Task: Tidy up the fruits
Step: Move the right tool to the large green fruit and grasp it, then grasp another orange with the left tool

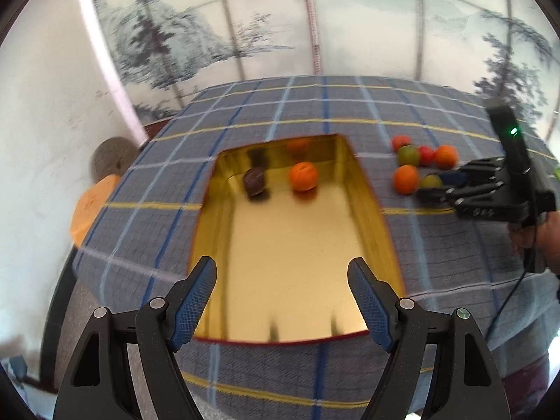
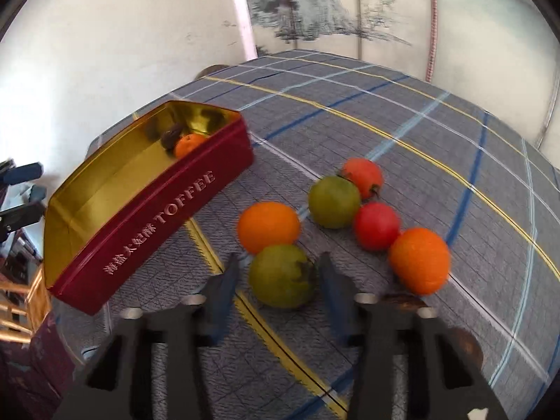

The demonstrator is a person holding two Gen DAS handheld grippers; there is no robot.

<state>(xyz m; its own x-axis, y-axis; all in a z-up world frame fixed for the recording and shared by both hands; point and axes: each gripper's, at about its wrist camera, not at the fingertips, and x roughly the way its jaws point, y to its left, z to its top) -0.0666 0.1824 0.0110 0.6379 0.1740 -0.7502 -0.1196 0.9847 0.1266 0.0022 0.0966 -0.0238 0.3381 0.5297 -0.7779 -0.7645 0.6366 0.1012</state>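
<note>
A red toffee tin (image 2: 147, 224) with a gold inside (image 1: 371, 192) lies open on the checked cloth. It holds an orange (image 1: 303, 176) and a dark brown fruit (image 1: 254, 182) at its far end. My left gripper (image 1: 282, 273) hangs open over the tin's near end with nothing between its fingers. To the right of the tin several loose fruits lie together: oranges (image 2: 268, 226), a green one (image 2: 334, 201) and red ones (image 2: 376, 225). My right gripper (image 2: 278, 262) straddles the nearest green fruit (image 2: 281, 276). Its right pad touches the fruit, and a narrow gap shows at the left pad.
The table's left edge drops off beside a white wall, with an orange cushion (image 1: 91, 206) below it. A painted screen stands behind the table. A hand (image 1: 546, 238) holds the right gripper. A dark round thing (image 2: 465, 346) is partly hidden behind that gripper.
</note>
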